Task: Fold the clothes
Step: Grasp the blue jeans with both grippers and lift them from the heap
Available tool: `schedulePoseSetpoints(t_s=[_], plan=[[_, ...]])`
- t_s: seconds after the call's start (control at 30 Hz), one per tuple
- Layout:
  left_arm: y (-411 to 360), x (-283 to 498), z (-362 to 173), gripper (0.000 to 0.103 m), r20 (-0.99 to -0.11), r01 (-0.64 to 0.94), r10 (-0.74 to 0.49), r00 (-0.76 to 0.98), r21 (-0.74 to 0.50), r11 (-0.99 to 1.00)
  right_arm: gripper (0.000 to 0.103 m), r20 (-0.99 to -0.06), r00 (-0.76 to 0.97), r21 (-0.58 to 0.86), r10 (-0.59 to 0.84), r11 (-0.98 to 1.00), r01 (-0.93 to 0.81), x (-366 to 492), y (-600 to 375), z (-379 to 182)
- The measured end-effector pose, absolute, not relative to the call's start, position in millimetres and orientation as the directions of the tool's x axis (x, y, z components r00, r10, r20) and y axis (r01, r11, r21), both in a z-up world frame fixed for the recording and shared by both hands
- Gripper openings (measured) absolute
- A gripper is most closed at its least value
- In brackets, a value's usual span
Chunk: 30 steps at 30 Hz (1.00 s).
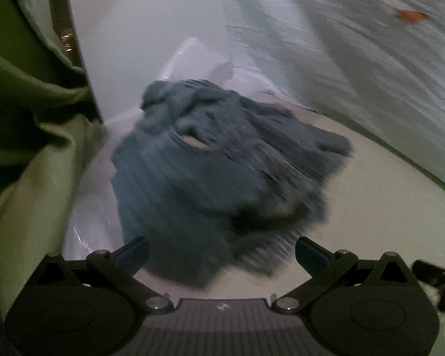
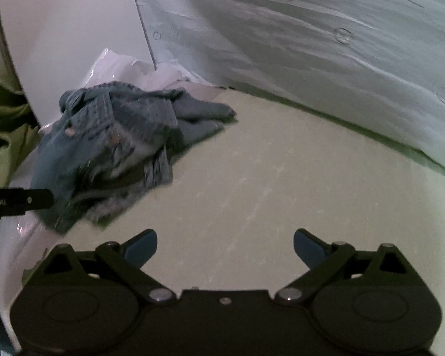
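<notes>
A crumpled blue denim garment (image 1: 222,160) with ripped holes lies in a heap on a pale surface (image 1: 370,207), partly on a white plastic sheet. It also shows in the right wrist view (image 2: 115,142), at the left. My left gripper (image 1: 222,255) is open, just short of the near edge of the heap, holding nothing. My right gripper (image 2: 225,246) is open and empty over the bare pale surface (image 2: 281,178), to the right of the garment. A black part of the left tool (image 2: 17,201) shows at the left edge of the right wrist view.
A green cloth (image 1: 29,118) hangs at the left. A white panel (image 1: 148,29) and a rough whitish wall (image 1: 356,59) rise behind the garment. A white plastic sheet (image 2: 124,65) lies under and behind the garment. An orange mark (image 1: 412,15) is on the wall.
</notes>
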<state>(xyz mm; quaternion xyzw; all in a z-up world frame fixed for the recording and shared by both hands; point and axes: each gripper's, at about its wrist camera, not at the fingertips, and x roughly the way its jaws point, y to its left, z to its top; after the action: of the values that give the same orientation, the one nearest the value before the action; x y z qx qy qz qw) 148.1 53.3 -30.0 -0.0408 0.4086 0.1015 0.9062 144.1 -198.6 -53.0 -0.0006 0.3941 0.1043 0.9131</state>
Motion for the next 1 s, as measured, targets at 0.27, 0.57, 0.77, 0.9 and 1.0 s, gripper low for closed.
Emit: schedulePoseSetpoints(t_s=[0.27, 0.57, 0.77, 0.9, 1.0], plan=[[125, 236, -53, 0.103, -0.802, -0.371, 0.226, 0.553, 0.006, 0.929, 0.094, -0.726, 0.648, 0.138, 0.229, 0.972, -0.189, 255, -165, -58], [174, 292, -60, 0.103, -0.788, -0.408, 0.177, 0.59, -0.101, 0.907, 0.088, -0.727, 0.589, 0.313, 0.352, 0.934, -0.171, 339, -122, -81], [177, 302, -66, 0.103, -0.78, -0.369, 0.142, 0.609, -0.12, 0.922, 0.088, -0.73, 0.546, 0.365, 0.41, 0.91, -0.195, 371, -99, -99], [189, 301, -78, 0.103, -0.783, -0.386, 0.078, 0.617, -0.215, 0.897, 0.082, -0.721, 0.511, 0.457, 0.469, 0.875, -0.157, 380, -104, -111], [192, 297, -82, 0.102, -0.775, -0.395, 0.06, 0.629, -0.253, 0.883, 0.058, -0.682, 0.488, 0.549, 0.545, 0.822, -0.15, 381, -111, -117]])
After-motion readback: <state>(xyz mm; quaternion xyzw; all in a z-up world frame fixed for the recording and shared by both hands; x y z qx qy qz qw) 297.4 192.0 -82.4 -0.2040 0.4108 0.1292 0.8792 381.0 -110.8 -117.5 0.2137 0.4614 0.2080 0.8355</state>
